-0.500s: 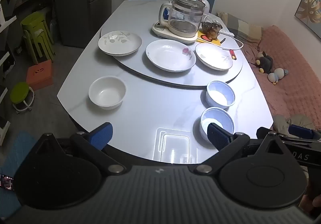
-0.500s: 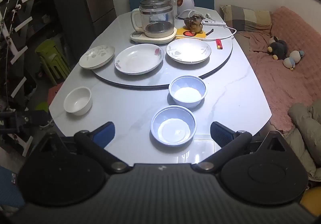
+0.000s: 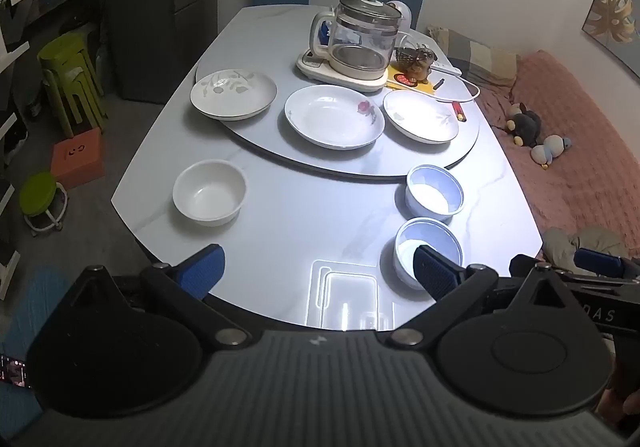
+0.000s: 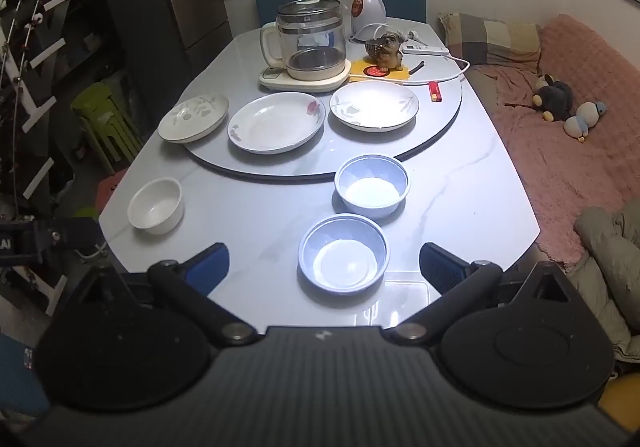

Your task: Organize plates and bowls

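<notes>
Three plates lie on the turntable (image 3: 420, 167): a leaf-patterned plate (image 3: 233, 94) at its left edge, a rose plate (image 3: 334, 121) in the middle and a pale leaf plate (image 3: 421, 116) on the right. A white bowl (image 3: 209, 192) sits near the table's left edge. Two blue bowls stand on the right, the far one (image 4: 372, 185) and the near one (image 4: 343, 253). My left gripper (image 3: 318, 273) hovers open above the near table edge, holding nothing. My right gripper (image 4: 324, 267) is open and empty too, the near blue bowl just beyond its fingers.
A glass kettle (image 3: 360, 43) on its base, a small figurine (image 3: 414, 61), a cable and a red lighter (image 4: 435, 91) occupy the turntable's far side. Blue chairs stand at the far end, green stools (image 3: 70, 75) on the left, a pink sofa (image 4: 580, 135) with soft toys on the right.
</notes>
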`<state>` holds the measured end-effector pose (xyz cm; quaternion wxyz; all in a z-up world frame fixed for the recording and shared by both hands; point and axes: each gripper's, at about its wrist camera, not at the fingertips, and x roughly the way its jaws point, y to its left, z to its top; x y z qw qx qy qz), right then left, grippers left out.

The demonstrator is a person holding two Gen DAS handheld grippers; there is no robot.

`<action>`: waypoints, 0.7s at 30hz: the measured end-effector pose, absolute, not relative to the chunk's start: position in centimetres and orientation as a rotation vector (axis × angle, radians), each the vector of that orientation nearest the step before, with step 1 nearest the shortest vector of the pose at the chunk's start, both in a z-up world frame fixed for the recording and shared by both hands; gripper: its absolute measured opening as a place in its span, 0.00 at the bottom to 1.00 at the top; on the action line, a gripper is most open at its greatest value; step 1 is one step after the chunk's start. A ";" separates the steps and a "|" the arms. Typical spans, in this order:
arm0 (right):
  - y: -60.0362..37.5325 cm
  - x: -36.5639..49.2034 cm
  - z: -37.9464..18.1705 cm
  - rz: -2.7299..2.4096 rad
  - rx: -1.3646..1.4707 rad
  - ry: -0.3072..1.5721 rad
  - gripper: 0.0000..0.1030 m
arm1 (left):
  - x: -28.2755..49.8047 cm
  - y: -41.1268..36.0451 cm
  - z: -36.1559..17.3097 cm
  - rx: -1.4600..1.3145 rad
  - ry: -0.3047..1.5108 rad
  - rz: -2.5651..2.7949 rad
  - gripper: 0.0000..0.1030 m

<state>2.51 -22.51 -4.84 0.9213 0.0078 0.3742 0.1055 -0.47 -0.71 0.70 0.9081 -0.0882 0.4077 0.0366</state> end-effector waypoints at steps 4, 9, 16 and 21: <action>-22.6 2.3 -4.7 0.219 0.022 0.772 1.00 | -0.9 -0.9 0.9 -0.176 0.839 0.073 0.99; -22.8 2.3 -4.8 0.222 0.028 0.774 1.00 | -0.4 -0.9 0.9 -0.176 0.839 0.080 0.99; -22.6 2.2 -4.7 0.220 0.027 0.760 1.00 | -0.5 -0.8 1.2 -0.176 0.828 0.075 0.99; -22.8 2.2 -4.8 0.218 0.035 0.759 1.00 | -0.5 -0.7 1.4 -0.167 0.828 0.070 0.99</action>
